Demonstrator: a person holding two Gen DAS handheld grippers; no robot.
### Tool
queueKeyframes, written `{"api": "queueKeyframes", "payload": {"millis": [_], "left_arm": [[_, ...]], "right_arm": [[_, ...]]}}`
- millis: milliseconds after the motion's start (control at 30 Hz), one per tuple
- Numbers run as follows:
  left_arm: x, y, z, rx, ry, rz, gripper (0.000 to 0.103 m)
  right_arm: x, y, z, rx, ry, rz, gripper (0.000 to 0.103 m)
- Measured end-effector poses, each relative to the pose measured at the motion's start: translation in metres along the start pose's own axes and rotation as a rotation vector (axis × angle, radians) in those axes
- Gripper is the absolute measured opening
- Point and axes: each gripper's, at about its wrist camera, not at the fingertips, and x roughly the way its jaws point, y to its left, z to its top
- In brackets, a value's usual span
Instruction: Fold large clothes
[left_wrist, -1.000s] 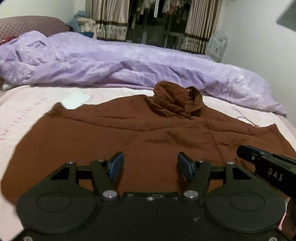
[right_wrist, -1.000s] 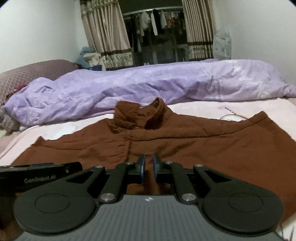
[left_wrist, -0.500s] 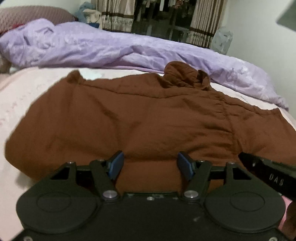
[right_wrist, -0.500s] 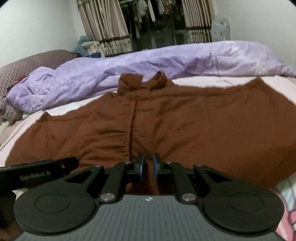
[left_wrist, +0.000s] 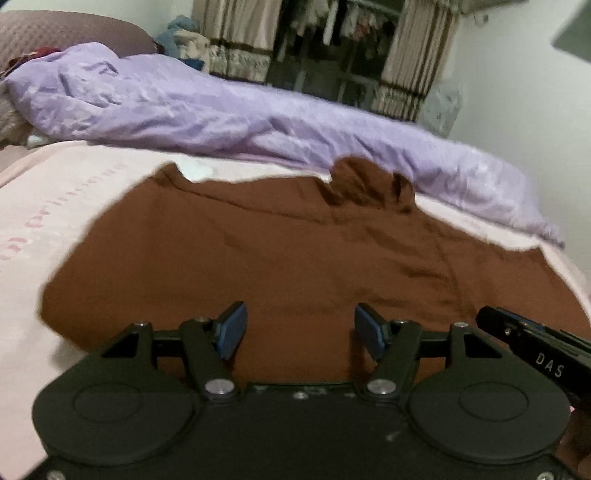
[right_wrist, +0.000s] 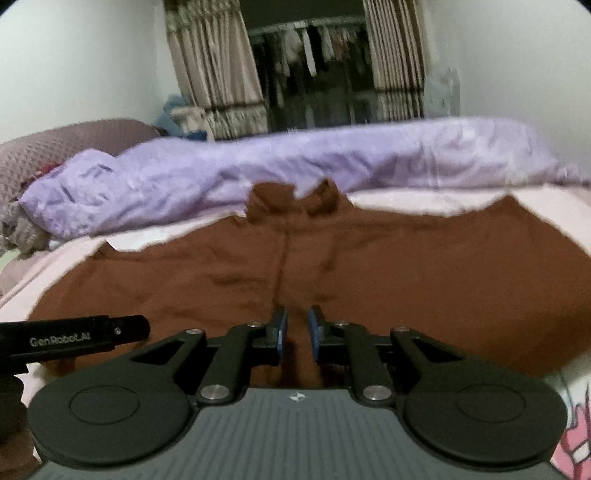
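Big rust-brown cotton garment (left_wrist: 295, 258) is spread flat on the pale pink bed sheet (left_wrist: 44, 206), its crumpled collar end (right_wrist: 295, 201) just touching the rumpled lilac duvet (left_wrist: 221, 114) behind it. Left gripper (left_wrist: 300, 330) sits over the garment's near hem, spread wide — nothing between its blue pads. Right gripper (right_wrist: 295, 328) is at the same hem, only narrowly apart and opening, brown cloth in the gap — can't tell if it's pinched.
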Motion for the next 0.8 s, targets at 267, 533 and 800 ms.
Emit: {"api": "queueKeyframes", "payload": {"millis": [267, 533, 800], "left_arm": [[-0.022, 0.044, -0.006, -0.077, -0.088, 0.095, 0.065], [0.005, 0.054, -0.019, -0.070, -0.040, 0.150, 0.066], [-0.030, 0.066, -0.012, -0.207, -0.087, 0.131, 0.066]], "right_arm": [[0.017, 0.015, -0.007, -0.004, 0.050, 0.012, 0.025], [0.026, 0.018, -0.021, -0.021, 0.067, -0.016, 0.025], [0.026, 0.017, -0.018, -0.005, 0.076, -0.009, 0.027]]}}
